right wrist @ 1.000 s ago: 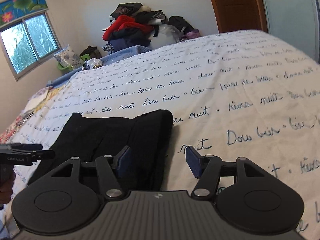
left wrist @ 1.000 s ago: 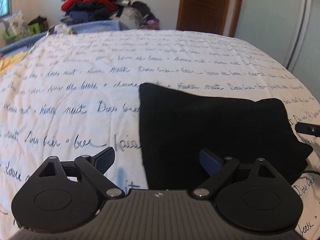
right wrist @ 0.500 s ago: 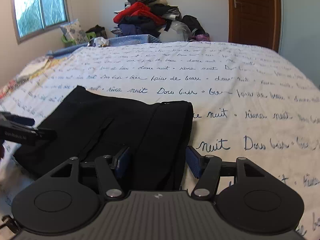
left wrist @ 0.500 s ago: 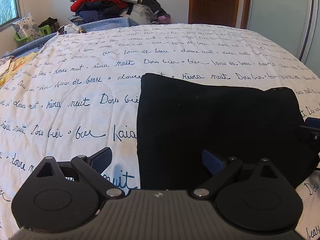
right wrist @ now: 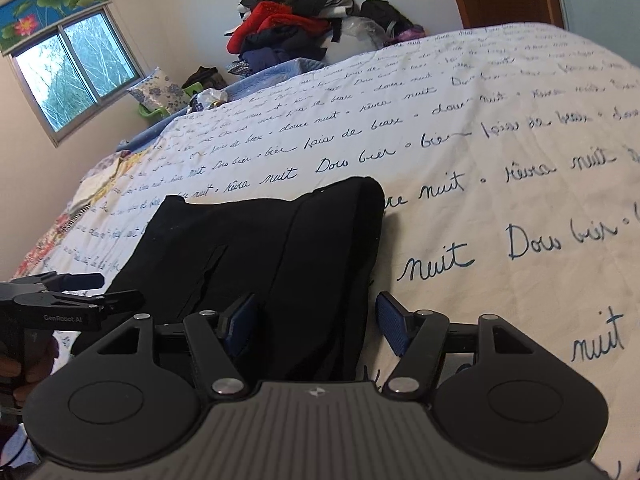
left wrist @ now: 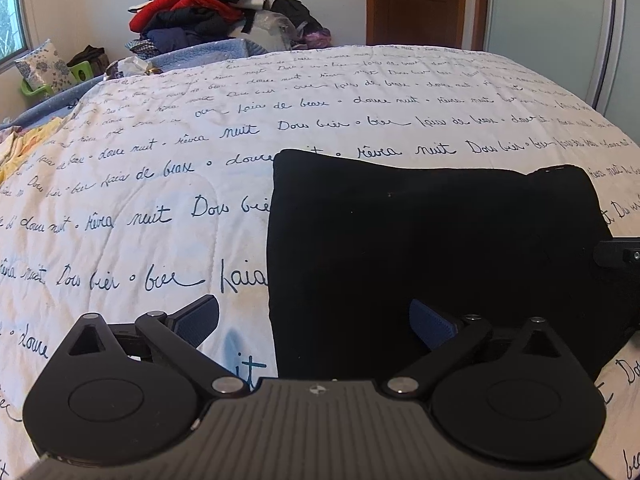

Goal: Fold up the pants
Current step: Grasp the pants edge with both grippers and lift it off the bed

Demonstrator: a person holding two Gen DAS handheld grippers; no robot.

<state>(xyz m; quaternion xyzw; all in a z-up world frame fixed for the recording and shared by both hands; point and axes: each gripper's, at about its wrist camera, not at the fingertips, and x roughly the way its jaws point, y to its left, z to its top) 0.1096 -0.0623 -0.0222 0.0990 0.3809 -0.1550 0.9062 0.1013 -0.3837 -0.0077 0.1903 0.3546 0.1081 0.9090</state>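
While both jaws stand open, nothing is held.
Just ahead of the left gripper (left wrist: 314,322), spread wide, the black pants' (left wrist: 432,248) left edge is straddled; the right gripper (right wrist: 316,322), less wide, is set over their right edge, their long side running across the bed (left wrist: 140,184).

Pants (left wrist: 432,256): matt black cloth, lint-flecked, seam visible in the right wrist view. Bed cover (left wrist: 160,184): white quilted cloth, slightly puckered, printed with dark script. Left gripper (left wrist: 314,322) and right gripper (right wrist: 316,326): matt black plastic housings, ribbed centre, bright metal pivot pins; fingers (right wrist: 394,330) faced with blue textured pads, probably rubber. Door (left wrist: 416,0), upper right of the left wrist frame: brown wood, semi-gloss.
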